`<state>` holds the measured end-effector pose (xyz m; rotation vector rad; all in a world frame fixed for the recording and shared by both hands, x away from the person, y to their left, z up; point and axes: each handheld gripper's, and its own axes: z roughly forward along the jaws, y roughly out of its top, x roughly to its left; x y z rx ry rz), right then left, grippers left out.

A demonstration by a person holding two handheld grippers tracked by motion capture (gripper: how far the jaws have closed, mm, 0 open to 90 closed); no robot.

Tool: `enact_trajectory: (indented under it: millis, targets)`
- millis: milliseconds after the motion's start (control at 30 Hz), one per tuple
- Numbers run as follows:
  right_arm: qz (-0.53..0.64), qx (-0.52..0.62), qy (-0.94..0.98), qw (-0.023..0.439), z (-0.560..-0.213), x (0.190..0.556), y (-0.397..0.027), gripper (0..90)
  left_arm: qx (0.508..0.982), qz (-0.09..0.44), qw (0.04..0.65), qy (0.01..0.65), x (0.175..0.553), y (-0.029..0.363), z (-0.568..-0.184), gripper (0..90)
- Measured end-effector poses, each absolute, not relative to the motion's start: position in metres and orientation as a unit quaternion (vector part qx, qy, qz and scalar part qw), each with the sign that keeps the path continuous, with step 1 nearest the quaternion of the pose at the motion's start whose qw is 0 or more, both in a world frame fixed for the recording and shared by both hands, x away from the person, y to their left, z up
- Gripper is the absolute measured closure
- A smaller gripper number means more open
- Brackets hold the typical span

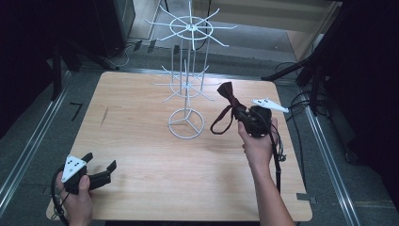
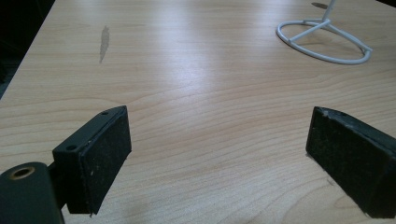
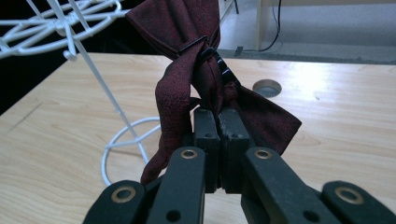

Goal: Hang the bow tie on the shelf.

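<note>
Gripping a dark red bow tie, right gripper holds it above the table, right of the white wire rack; long axis tilts up-left, strap hanging. Left gripper wide apart, near-left corner.

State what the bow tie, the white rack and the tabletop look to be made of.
Bow tie: dark red woven cloth, slight sheen, seemingly satin-like; it folds and drapes from the right gripper.
Rack: thin wire, white-coated, probably metal; stiff slim rods.
Tabletop: pale wood or wood-look laminate; grain lines, smooth glare.
</note>
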<state>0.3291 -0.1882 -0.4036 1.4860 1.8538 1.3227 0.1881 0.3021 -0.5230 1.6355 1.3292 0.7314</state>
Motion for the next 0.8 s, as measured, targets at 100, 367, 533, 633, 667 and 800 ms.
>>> enact_trajectory:
  millis: [100,367,533,633,667,800]
  targets:
    - [0.480,0.533,0.665,0.210,-0.401,0.329,-0.187,89.2,0.659,0.295,0.440,0.535,0.188,0.302,-0.523,7.3]
    - [0.489,0.525,0.664,0.211,-0.389,0.332,-0.177,89.1,0.659,0.294,0.440,0.535,0.188,0.302,-0.523,7.3]
    - [0.497,0.523,0.660,0.210,-0.383,0.333,-0.174,89.1,0.657,0.292,0.442,0.536,0.188,0.303,-0.523,7.3]
    - [0.505,0.520,0.658,0.205,-0.380,0.330,-0.176,89.1,0.657,0.292,0.443,0.536,0.188,0.303,-0.523,7.3]
    - [0.507,0.519,0.658,0.203,-0.380,0.329,-0.177,89.1,0.657,0.291,0.443,0.536,0.188,0.303,-0.523,7.3]
    - [0.511,0.513,0.660,0.199,-0.376,0.324,-0.178,89.1,0.658,0.291,0.442,0.536,0.188,0.303,-0.523,7.3]
